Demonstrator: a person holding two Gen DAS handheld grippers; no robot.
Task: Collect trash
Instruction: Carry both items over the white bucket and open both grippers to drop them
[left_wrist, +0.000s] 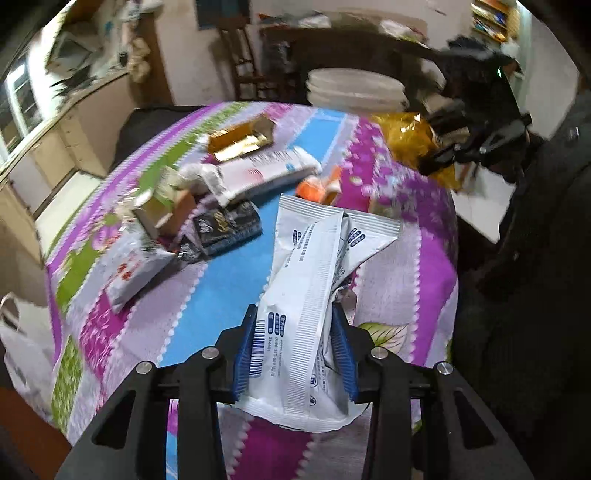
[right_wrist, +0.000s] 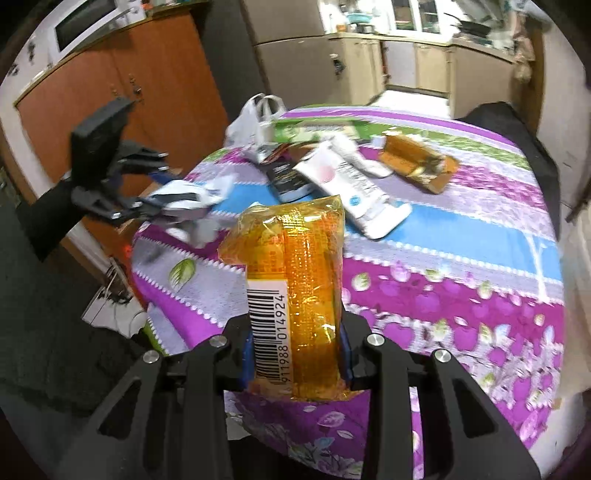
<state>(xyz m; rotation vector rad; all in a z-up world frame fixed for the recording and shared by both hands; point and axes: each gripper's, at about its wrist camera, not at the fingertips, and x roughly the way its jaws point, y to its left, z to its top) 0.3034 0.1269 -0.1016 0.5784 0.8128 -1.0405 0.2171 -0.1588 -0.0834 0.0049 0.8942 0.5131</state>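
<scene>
1. Left gripper (left_wrist: 293, 347): your blue pads are clamped on the white wrapper (left_wrist: 317, 273), lifted off the table (left_wrist: 221, 280) for binning.
2. Right gripper (right_wrist: 297, 354): pinched on the orange packet (right_wrist: 295, 280) (barcode facing you).
3. Left view alone shows the white bucket (left_wrist: 354, 90); right view alone shows the plastic bag (right_wrist: 255, 118).

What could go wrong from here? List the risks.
1. The left gripper pinches the crumpled white wrapper near one end only; its long free end could sag or slip out.
2. The right gripper grips the glossy orange packet, whose slick film might slide.
3. With both full, the black packet and gold box stay on the tablecloth.
</scene>
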